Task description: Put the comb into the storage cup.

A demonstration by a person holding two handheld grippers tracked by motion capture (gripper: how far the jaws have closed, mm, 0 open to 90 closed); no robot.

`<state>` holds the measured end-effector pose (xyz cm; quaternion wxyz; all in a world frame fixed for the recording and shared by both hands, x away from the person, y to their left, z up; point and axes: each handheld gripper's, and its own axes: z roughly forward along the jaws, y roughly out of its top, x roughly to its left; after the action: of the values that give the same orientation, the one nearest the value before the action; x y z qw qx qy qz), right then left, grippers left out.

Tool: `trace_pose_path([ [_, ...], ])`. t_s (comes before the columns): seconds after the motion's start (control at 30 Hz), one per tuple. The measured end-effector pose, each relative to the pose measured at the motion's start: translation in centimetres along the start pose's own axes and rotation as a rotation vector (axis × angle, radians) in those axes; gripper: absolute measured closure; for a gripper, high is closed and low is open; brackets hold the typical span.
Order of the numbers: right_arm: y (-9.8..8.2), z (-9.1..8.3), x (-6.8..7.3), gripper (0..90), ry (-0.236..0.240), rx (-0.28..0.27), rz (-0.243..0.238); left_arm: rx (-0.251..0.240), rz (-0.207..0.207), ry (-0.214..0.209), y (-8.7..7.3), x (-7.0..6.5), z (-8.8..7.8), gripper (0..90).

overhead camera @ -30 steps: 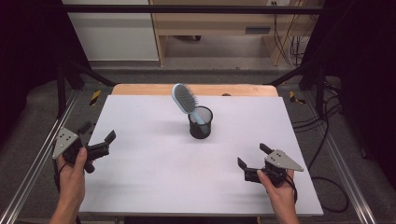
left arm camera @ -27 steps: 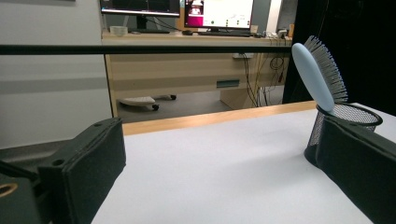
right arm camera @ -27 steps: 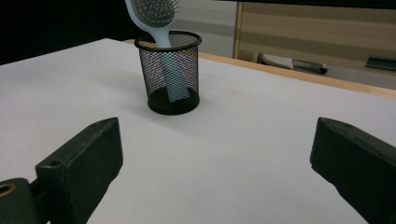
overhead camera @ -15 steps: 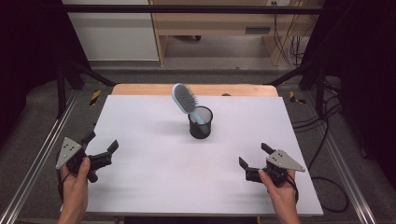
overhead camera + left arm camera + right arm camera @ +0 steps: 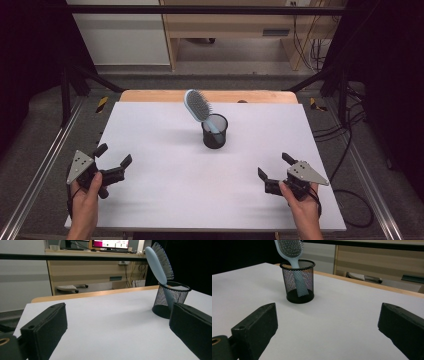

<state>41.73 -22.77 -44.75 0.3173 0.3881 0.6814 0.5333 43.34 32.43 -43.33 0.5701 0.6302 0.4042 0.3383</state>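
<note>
Tools both idle on the bench (image 5: 165,200), jaws spread wide, nothing between them.

Left tool (image 5: 113,161): held in the left hand (image 5: 85,200) at the near-left corner of the white top, grey plate on its back, jaws pointing forward and inward. In the left gripper view both black pads frame bare bench; the cup (image 5: 170,299) sits ahead and to the right of the jaws, its base partly behind the right pad.

Right tool (image 5: 272,167): held in the right hand (image 5: 302,205) at the near-right side, jaws gaping, pointing forward and to the left. In the right gripper view the cup (image 5: 298,281) is ahead and left of centre, well beyond the pads, no contact.

Cup (image 5: 214,131): black wire mesh, upright, roughly between the two tools but well forward of both, toward the far half of the bench.

Brush (image 5: 199,107): pale blue hairbrush, handle down inside the cup, head sticking out above the rim and leaning away to the far left as seen from above. Handle end shows through the mesh in the right gripper view (image 5: 291,252), resting near the cup bottom. Bristles face right in the left gripper view (image 5: 160,261).

Neither tool touches the cup or brush; both are well apart from it, with bare white surface between.
</note>
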Motion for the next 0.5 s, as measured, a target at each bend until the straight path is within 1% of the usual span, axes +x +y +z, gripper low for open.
trace_pose_path([
  [0.03,0.0,0.0,0.0,3.0,-0.001,-0.003,-0.001,0.002,0.0,-0.009,0.0,-0.1,0.0,1.5],
  [0.1,0.0,-0.1,0.0,3.0,0.0,-0.005,-0.001,0.005,0.005,-0.014,-0.1,-0.3,0.1,1.5],
  [0.13,0.0,-0.1,0.0,3.0,-0.001,-0.007,-0.002,0.008,0.014,-0.01,-0.1,-0.5,0.1,1.5],
  [0.27,-0.1,-0.3,-0.1,3.0,-0.001,-0.008,-0.005,0.015,0.022,-0.03,-0.3,-1.0,0.2,1.5],
  [0.43,-0.1,-0.4,0.1,3.0,0.003,-0.007,-0.015,0.023,0.046,-0.043,-0.4,-1.6,0.3,1.5],
  [0.5,-0.1,-0.4,0.1,3.0,0.005,-0.009,-0.019,0.024,0.048,-0.048,-0.5,-1.7,0.3,1.5],
])
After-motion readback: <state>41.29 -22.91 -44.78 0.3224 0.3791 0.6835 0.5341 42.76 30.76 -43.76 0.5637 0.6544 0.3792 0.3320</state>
